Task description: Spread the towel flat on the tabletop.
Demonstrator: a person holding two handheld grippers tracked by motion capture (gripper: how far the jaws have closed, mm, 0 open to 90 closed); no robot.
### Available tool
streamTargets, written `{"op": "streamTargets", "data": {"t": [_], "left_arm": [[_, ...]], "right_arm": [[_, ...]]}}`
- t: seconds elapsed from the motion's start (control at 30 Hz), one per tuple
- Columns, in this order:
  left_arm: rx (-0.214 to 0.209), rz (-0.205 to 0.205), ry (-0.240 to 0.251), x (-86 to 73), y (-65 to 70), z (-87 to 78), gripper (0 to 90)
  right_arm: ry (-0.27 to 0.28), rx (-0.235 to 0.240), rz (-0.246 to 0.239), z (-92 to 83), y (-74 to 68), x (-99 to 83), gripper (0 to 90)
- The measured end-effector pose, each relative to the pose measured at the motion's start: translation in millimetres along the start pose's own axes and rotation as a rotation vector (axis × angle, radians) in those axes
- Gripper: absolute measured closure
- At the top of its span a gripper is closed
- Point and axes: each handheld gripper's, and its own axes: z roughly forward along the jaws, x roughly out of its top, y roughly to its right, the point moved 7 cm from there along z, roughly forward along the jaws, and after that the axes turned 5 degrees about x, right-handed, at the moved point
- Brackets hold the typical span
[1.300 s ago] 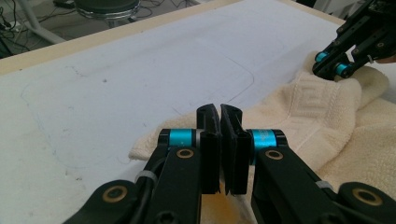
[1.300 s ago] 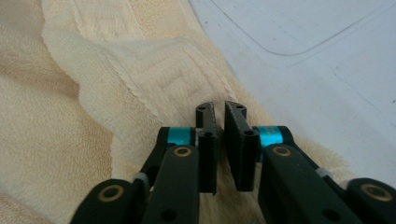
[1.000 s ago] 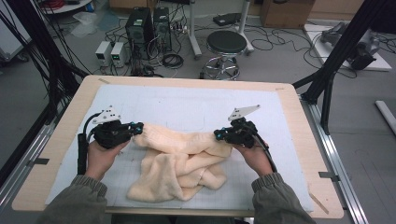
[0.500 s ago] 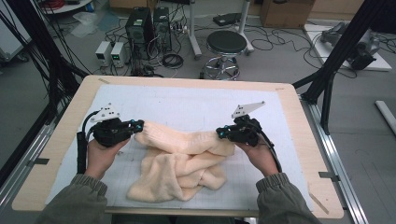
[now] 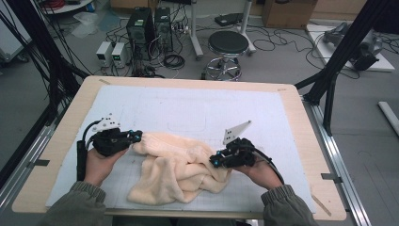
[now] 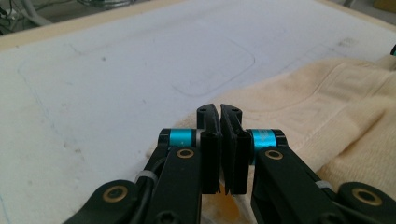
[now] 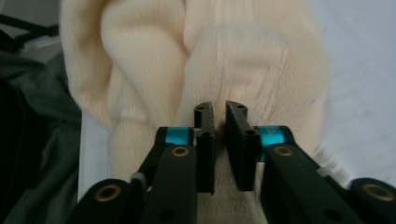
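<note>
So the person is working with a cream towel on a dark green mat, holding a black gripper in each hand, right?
Nearly: the mat is pale white-blue, not dark green, as the high view shows. The cream towel, the left gripper and the right gripper are as you say.

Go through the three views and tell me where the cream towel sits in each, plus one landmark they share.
High view: the cream towel lies crumpled at lower centre, between the left gripper and the right gripper.
Left gripper view: it spreads over the right side, its edge running down between the shut jaws.
Right gripper view: it bulks up at centre, ahead of the slightly parted jaws.
Shared landmark: the white mat under the towel.
</note>
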Motion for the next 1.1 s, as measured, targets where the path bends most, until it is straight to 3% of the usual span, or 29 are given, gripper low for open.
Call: {"op": "streamTargets", "data": {"t": [0.07, 0.17, 0.23, 0.3, 0.4, 0.47, 0.53, 0.6, 0.7, 0.83, 0.97, 1.1], "left_arm": [[-0.004, -0.002, -0.011, -5.9, 0.7, 2.8, 86.2], [-0.008, 0.004, -0.021, -8.4, 2.2, 4.2, 86.2], [-0.009, 0.008, -0.02, -7.4, 1.6, 3.0, 86.2], [-0.008, 0.003, -0.014, -6.9, 1.4, 2.7, 86.2], [-0.007, 0.002, -0.019, -7.9, 1.6, 3.9, 86.2], [-0.009, 0.007, -0.022, -7.8, 1.9, 4.6, 86.2], [-0.007, 0.005, -0.02, -7.8, 2.4, 4.9, 86.2], [-0.008, 0.006, -0.023, -7.9, 2.2, 4.3, 86.2], [-0.008, 0.002, -0.018, -7.4, 1.8, 3.6, 86.2], [-0.008, 0.002, -0.015, -6.6, 2.3, 3.9, 86.2], [-0.008, 0.003, -0.009, -5.0, 1.8, 3.3, 86.2], [-0.008, -0.011, 0.002, -2.3, 1.3, 4.7, 86.2]], "right_arm": [[0.013, -0.051, 0.036, -0.6, 4.9, -12.2, 68.5], [0.126, -0.097, 0.116, -14.9, 17.5, -19.7, 60.2], [0.154, -0.109, 0.153, -22.8, 22.7, -22.6, 58.5], [0.152, -0.15, 0.192, -28.0, 30.9, -28.6, 51.6], [0.15, -0.095, 0.285, -25.9, 38.7, -38.6, 48.1], [0.122, -0.073, 0.306, -17.7, 39.8, -42.3, 48.8], [0.099, -0.052, 0.277, -11.5, 37.4, -40.7, 59.7], [0.107, -0.07, 0.204, -11.7, 33.1, -34.4, 74.8], [0.102, -0.124, 0.167, -17.8, 30.1, -25.2, 82.4], [0.139, -0.172, 0.12, -31.9, 27.8, -13.0, 85.3], [0.144, -0.209, 0.097, -39.0, 28.8, -5.9, 86.0], [0.188, -0.193, 0.157, -37.0, 34.8, -0.3, 85.3]]}}
